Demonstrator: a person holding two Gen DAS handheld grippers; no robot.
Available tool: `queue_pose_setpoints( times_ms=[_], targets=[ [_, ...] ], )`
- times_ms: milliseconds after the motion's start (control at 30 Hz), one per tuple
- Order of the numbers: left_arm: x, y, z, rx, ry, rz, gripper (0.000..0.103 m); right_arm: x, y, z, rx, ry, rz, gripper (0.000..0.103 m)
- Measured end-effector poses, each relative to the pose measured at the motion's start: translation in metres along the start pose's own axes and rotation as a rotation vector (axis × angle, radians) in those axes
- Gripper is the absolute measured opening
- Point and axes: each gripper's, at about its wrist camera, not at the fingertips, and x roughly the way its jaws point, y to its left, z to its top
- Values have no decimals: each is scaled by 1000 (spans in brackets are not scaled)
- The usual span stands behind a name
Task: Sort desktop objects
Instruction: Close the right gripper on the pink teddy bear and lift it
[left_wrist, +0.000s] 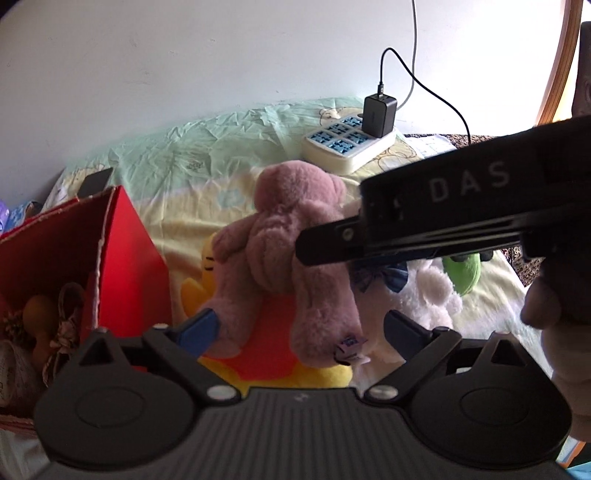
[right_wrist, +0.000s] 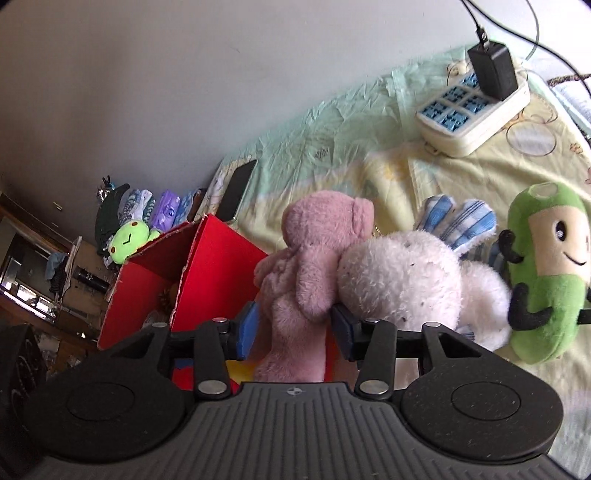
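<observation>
A pink plush toy (left_wrist: 284, 243) hangs in the middle of the left wrist view. My right gripper (right_wrist: 293, 328) is shut on the pink plush toy (right_wrist: 306, 291), with its blue pads pressed on the body. My left gripper (left_wrist: 301, 328) is open, and the toy's legs hang between its fingers. The right gripper's black body crosses the left wrist view at the upper right. An open red box (left_wrist: 110, 254) with items inside stands at the left, and shows in the right wrist view (right_wrist: 207, 273). A yellow and red plush (left_wrist: 273, 332) lies under the pink toy.
A white plush with a blue bow (right_wrist: 413, 280) and a green plush (right_wrist: 543, 269) lie to the right. A white power strip (left_wrist: 347, 147) with a black charger (left_wrist: 378, 114) sits at the back. A dark phone (right_wrist: 236, 192) lies behind the box. The tablecloth (left_wrist: 184, 162) is green and yellow.
</observation>
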Motion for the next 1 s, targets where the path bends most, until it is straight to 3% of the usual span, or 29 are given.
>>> queue_pose_setpoints(
  times_ms=[133, 200, 233, 500, 800, 900, 933, 1000],
  targets=[
    [7, 1, 0, 13, 16, 19, 99, 18, -2, 1, 37, 63, 13, 50],
    [7, 1, -1, 17, 15, 24, 100, 22, -4, 2, 39, 84, 28, 32],
    [7, 2, -1, 17, 15, 21, 100, 22, -6, 2, 43, 90, 43, 29],
    [-9, -2, -8, 18, -28, -35, 100, -15, -13, -7, -24, 2, 80, 27],
    [-22, -23, -20, 18, -34, -190, 100, -54, -20, -33, -55, -73, 129, 27],
    [-23, -24, -26, -9, -14, -272, 91, -63, -20, -38, -47, -98, 143, 27],
    [-23, -24, -29, -22, -3, -294, 81, -65, -20, -40, -45, -104, 145, 27],
    [-22, -22, -33, -49, 10, -316, 72, -69, -18, -45, -49, -109, 145, 27]
  ],
)
